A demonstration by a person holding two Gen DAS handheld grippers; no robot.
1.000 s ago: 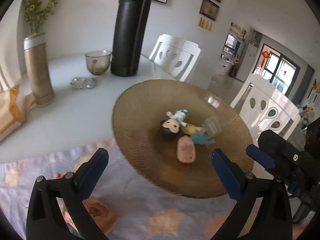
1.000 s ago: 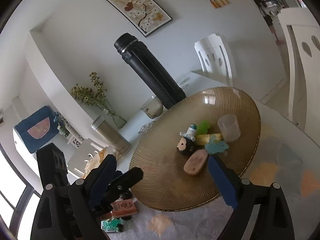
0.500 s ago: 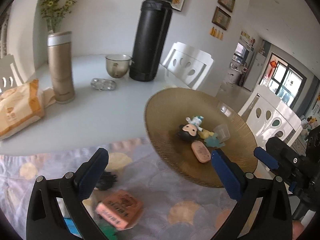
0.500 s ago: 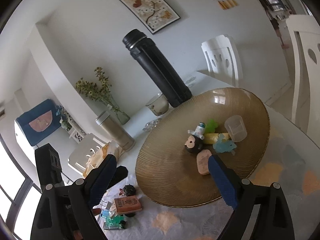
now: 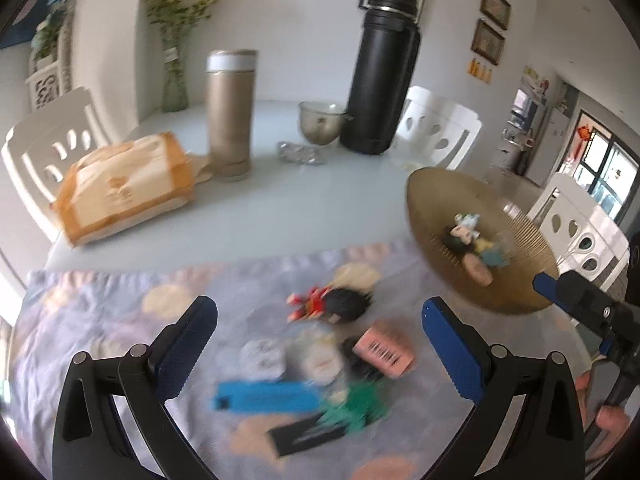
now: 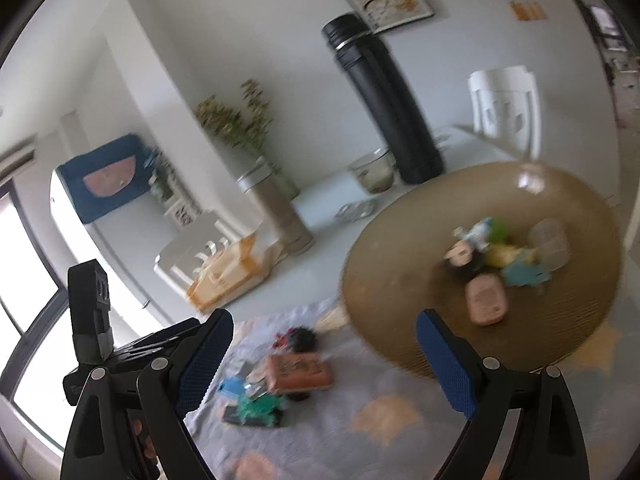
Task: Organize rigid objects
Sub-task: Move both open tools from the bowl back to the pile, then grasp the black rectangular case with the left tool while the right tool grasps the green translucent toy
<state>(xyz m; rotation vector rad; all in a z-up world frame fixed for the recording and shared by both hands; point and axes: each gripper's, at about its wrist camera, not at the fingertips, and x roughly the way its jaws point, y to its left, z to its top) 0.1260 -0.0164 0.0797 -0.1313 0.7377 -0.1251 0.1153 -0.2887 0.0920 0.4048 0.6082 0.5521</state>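
A heap of small rigid items lies on the patterned cloth: a pink box, a blue bar, a green piece, a dark-haired figurine. My left gripper hangs open above this heap, nothing between its fingers. The brown ribbed plate at right holds a figurine, a pink oval and other toys. In the right wrist view my right gripper is open and empty, the pink box below it and the plate to its right.
On the white table stand a tall black flask, a gold thermos, a glass bowl and a paper bag. White chairs surround the table. The right gripper's body juts in at the left view's right edge.
Both views swung left: the plate slid toward the right of the frames and the heap of small items on the cloth came into view under both grippers. Both stayed open.
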